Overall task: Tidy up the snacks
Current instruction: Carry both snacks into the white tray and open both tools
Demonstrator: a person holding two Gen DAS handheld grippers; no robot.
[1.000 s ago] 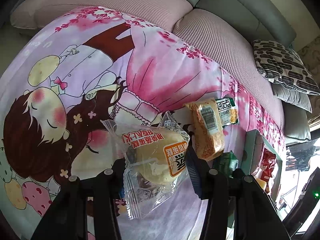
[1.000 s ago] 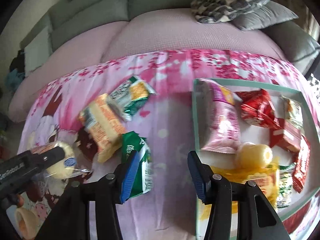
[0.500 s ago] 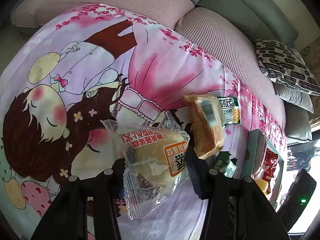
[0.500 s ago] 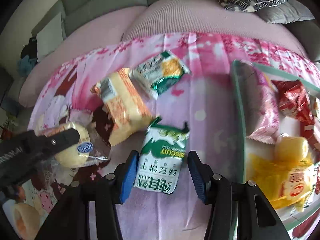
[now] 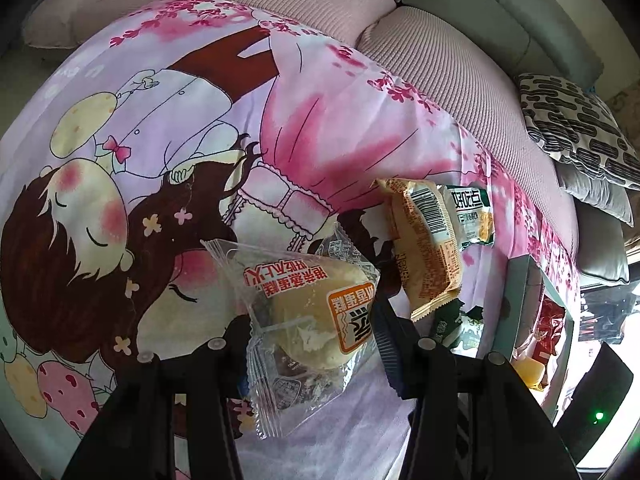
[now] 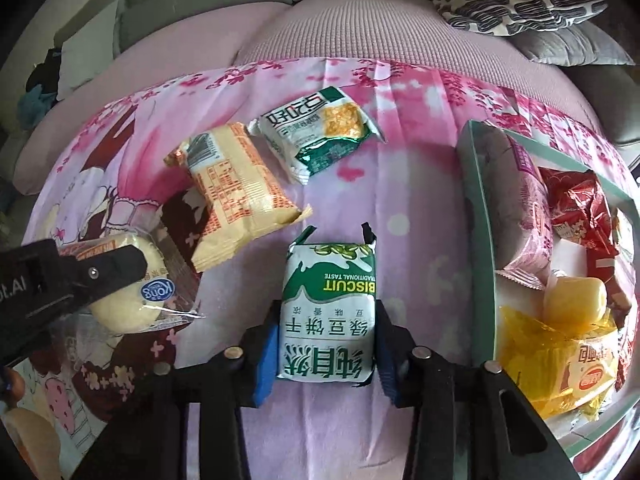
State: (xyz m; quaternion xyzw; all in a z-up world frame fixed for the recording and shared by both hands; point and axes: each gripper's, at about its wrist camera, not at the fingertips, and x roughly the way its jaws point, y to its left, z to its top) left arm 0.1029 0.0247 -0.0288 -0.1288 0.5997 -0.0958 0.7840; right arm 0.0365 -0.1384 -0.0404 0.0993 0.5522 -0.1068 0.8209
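Slid right claw (image 6: pixel 326 344) over green-white biscuit packet (image 6: pixel 330 312), now clenched on it; left claw (image 5: pixel 312 340) gripping clear-wrapped cake (image 5: pixel 316 320). Lift straight, w/o crushing.

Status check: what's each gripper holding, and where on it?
Left gripper: clear-wrapped round yellow cake, clamped across the cake's sides. Right gripper: green-and-white biscuit packet, pads on its two long side edges, near end.

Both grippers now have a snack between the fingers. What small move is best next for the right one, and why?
Probably lift the green biscuit packet off the cloth: the right gripper is shut on its sides. The tray beside it already holds snacks, so it likely goes there.
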